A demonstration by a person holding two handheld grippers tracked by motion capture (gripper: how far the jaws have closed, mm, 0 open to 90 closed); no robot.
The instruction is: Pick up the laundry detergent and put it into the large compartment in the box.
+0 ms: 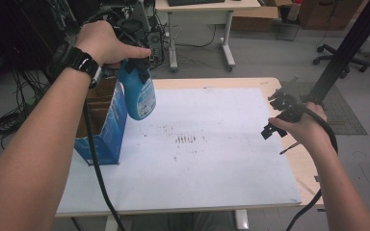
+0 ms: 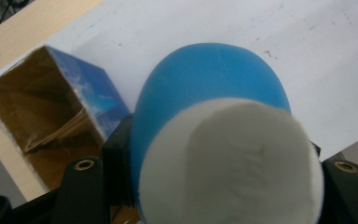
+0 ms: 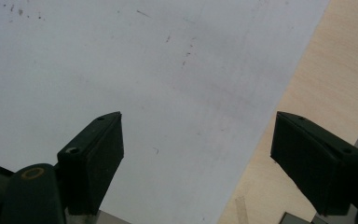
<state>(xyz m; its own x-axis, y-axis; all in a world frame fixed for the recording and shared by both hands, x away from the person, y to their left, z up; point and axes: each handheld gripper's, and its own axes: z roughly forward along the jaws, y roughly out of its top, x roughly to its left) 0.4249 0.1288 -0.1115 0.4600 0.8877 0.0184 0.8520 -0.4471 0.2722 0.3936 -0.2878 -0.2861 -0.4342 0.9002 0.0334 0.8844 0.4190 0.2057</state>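
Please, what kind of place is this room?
Probably a lab or office workroom: a desk stands behind the work table, cables are coiled on the floor, and an office chair's wheeled base is there.

Our left tongs (image 1: 136,65) are raised high and clamped tight; our right tongs (image 3: 196,154) hover low, jaws spread wide.

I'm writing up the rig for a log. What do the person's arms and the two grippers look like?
Both forearms are bare, without sleeves. The left wrist wears a black watch on a chunky strap. The left gripper and right gripper are black; their jaws are flat, blocky pads, with brass-ringed screw holes in the frame. A thick black cable trails from each gripper.
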